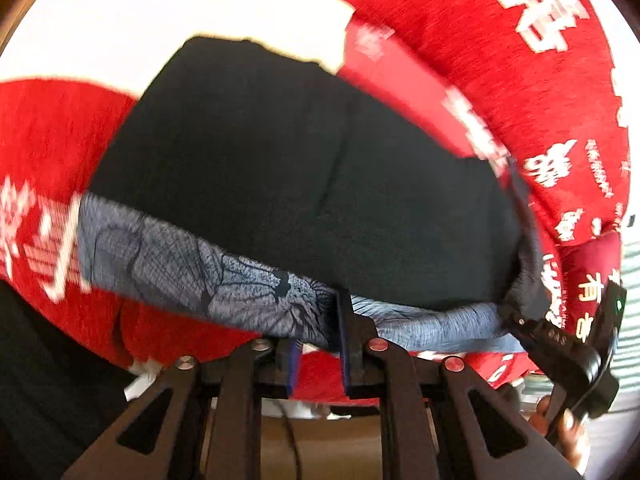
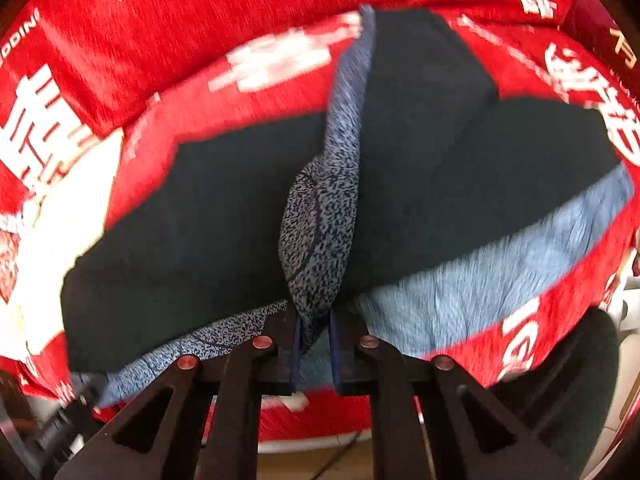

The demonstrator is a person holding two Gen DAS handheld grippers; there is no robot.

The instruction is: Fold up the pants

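Black pants point(image 1: 280, 160) with a blue-grey patterned waistband point(image 1: 180, 272) lie on a red cloth. My left gripper point(image 1: 320, 332) is shut on the waistband, which runs across between its blue pads. At the right edge of the left wrist view, my right gripper point(image 1: 516, 320) holds the same band further along. In the right wrist view the pants point(image 2: 180, 220) spread to both sides, and a raised fold of the waistband point(image 2: 320, 220) is pinched in my right gripper point(image 2: 315, 336). The left gripper point(image 2: 86, 390) shows at the bottom left, at the band's other end.
The red cloth point(image 1: 520, 80) with white characters covers the surface under and around the pants point(image 2: 200, 0). A white patch point(image 1: 160, 20) lies beyond the pants. A person's hand point(image 1: 568, 432) grips the right tool, and dark clothing point(image 2: 560, 360) fills the near corner.
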